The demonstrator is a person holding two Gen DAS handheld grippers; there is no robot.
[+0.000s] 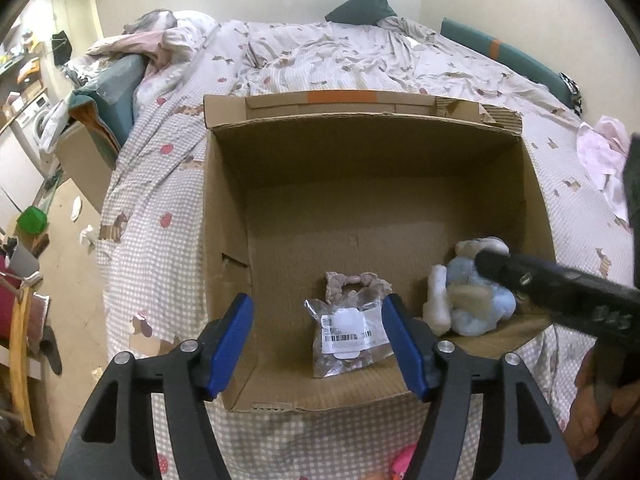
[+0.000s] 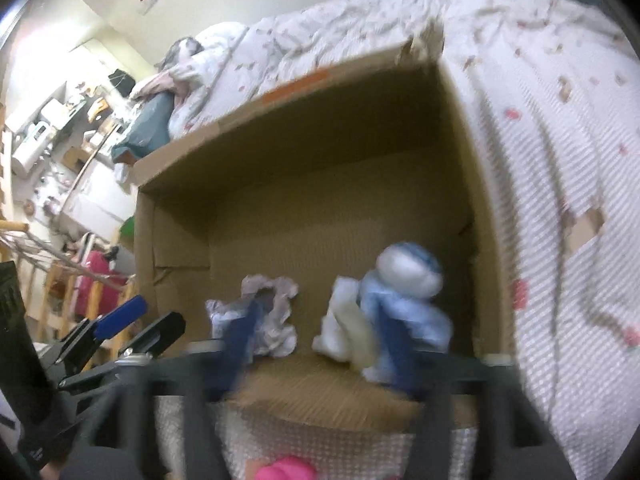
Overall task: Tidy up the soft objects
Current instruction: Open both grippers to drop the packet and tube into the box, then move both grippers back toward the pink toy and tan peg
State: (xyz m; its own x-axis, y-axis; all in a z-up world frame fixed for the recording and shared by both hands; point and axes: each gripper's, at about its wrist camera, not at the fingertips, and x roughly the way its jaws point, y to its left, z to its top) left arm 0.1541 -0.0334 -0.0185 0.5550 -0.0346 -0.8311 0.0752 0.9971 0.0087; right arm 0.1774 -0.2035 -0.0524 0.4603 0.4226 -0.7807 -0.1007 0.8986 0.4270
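An open cardboard box (image 1: 360, 160) lies on the bed. Inside are a pale pink scrunchie (image 1: 352, 284), a clear plastic packet with a barcode label (image 1: 346, 336) and a blue and white plush toy (image 1: 468, 300). My left gripper (image 1: 318, 344) is open and empty, its blue pads over the box's near edge, either side of the packet. My right gripper (image 2: 316, 344) is open and empty, blurred, just in front of the plush toy (image 2: 396, 304) and the scrunchie (image 2: 268, 288). In the left wrist view the right gripper's black body (image 1: 560, 292) covers part of the toy.
The bed has a checked cover (image 1: 160, 168). A pink soft object (image 2: 286, 470) lies on the bed below the box, near the grippers. Pale pink cloth (image 1: 604, 152) lies at the bed's right. The floor and cluttered furniture (image 1: 32, 208) are on the left.
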